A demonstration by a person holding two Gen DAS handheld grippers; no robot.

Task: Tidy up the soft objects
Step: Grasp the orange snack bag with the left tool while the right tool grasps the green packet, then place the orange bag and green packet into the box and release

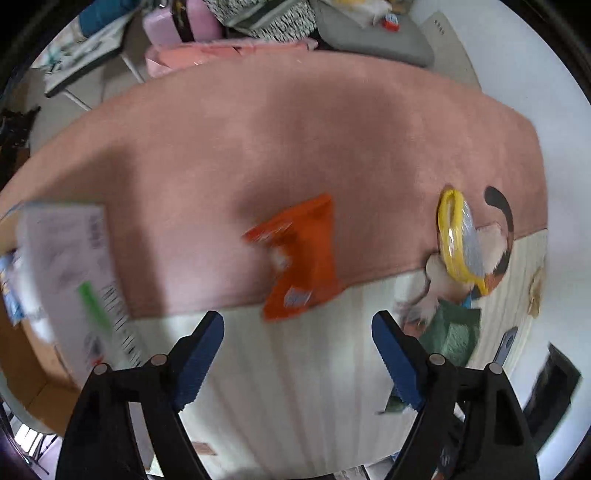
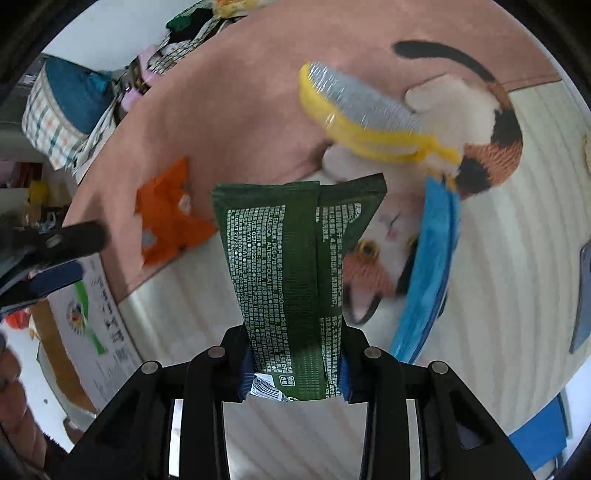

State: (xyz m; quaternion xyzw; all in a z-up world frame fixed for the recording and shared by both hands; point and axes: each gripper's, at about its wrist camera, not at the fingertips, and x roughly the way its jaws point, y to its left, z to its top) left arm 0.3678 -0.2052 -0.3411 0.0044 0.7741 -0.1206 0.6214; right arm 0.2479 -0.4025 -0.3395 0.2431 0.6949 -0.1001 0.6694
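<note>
My right gripper [image 2: 291, 373] is shut on a dark green soft packet [image 2: 295, 266] with white print and holds it above the table. My left gripper [image 1: 297, 354] is open and empty, just in front of an orange packet [image 1: 299, 258] that lies across the edge of the pink mat [image 1: 277, 140]. The orange packet also shows in the right wrist view [image 2: 166, 218]. A calico cat plush [image 2: 476, 140] lies at the right, with a yellow-rimmed silver packet [image 2: 362, 110] on it and a blue cloth [image 2: 428, 280] beside it.
A cardboard box [image 1: 70, 280] with a white labelled flap stands at the left. The pale striped tabletop [image 1: 295, 387] lies under the mat. Bags and clothes [image 1: 258, 22] pile up beyond the mat. A green cloth [image 1: 450, 332] lies by the plush.
</note>
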